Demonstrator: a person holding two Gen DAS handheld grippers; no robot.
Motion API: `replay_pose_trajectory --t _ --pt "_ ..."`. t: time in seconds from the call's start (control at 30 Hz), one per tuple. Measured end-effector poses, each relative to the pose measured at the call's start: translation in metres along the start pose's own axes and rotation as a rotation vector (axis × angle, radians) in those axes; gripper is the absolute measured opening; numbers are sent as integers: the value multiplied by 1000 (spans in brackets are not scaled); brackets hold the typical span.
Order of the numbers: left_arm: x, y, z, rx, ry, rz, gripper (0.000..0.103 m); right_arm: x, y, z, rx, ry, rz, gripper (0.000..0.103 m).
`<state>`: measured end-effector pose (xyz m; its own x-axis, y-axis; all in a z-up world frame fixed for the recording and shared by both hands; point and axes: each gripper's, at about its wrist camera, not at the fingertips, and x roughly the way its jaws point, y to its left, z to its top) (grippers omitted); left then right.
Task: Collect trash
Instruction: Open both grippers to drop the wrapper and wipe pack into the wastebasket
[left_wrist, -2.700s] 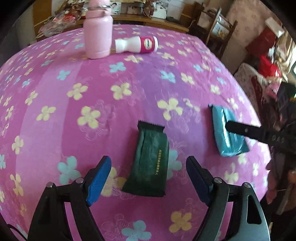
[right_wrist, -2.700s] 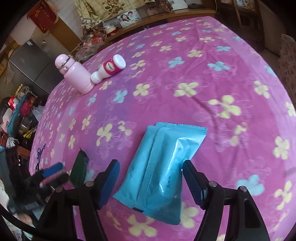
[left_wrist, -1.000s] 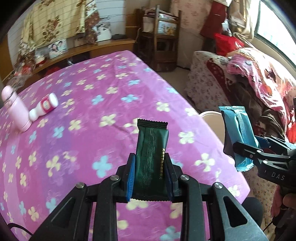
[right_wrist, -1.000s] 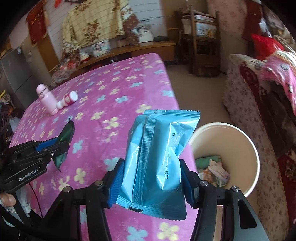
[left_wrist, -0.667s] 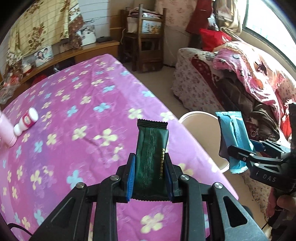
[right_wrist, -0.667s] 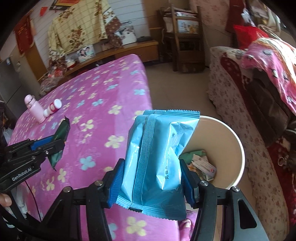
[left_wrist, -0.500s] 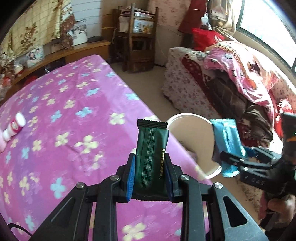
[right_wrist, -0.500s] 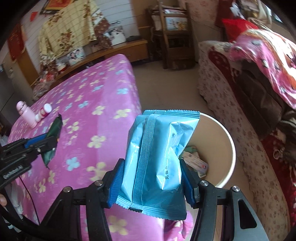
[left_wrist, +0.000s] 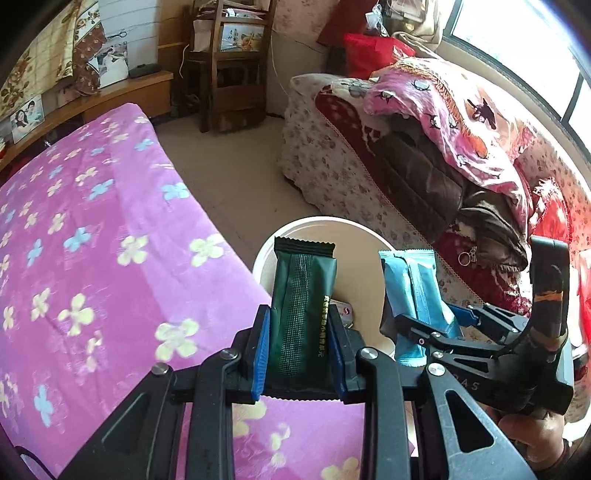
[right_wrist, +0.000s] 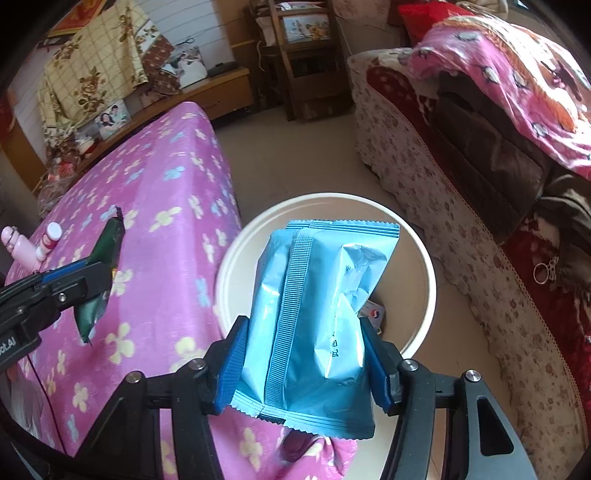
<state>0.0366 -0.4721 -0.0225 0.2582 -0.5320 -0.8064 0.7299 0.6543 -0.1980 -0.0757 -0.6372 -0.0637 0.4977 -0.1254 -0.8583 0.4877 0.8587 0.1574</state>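
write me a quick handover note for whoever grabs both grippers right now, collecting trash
Left gripper: shut on the dark green wrapper, held near the table edge beside the bin.
Right gripper: shut on the blue wrapper, held in front of the bin's opening.
White bin stands on the floor by the pink flowered table, with some trash already inside.
Done: both wrappers are off the table and at the bin.
Left: release both into the bin. The pink bottle and small red-and-white bottle are on the table's far side; whether they count as trash is unclear.
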Motion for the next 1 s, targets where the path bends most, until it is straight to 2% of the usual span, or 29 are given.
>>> replay_pose_trajectory --t 0.23,0.33,0.37,0.4,0.47,0.63,0.8,1.0 --pt "15 -3 7 -6 1 -14 30 17 -16 -1 42 14 -16 63" --pt "19 -1 9 -20 -7 -19 34 22 -22 -2 61 15 -4 65" --pt "21 1 9 -29 -7 -23 42 24 -24 -1 68 17 1 68" --pt "22 2 9 -38 -7 -30 56 26 -26 -1 84 18 8 70" --pt "24 5 8 -52 -12 -49 73 28 -31 -2 114 7 26 71" --pt "26 9 6 -61 -12 -35 73 31 -38 -4 160 21 58 73" --pt "20 15 2 -73 -18 -31 73 31 -31 -9 146 35 52 73" --pt "2 20 -6 -71 -54 12 73 22 -17 -12 106 28 25 73"
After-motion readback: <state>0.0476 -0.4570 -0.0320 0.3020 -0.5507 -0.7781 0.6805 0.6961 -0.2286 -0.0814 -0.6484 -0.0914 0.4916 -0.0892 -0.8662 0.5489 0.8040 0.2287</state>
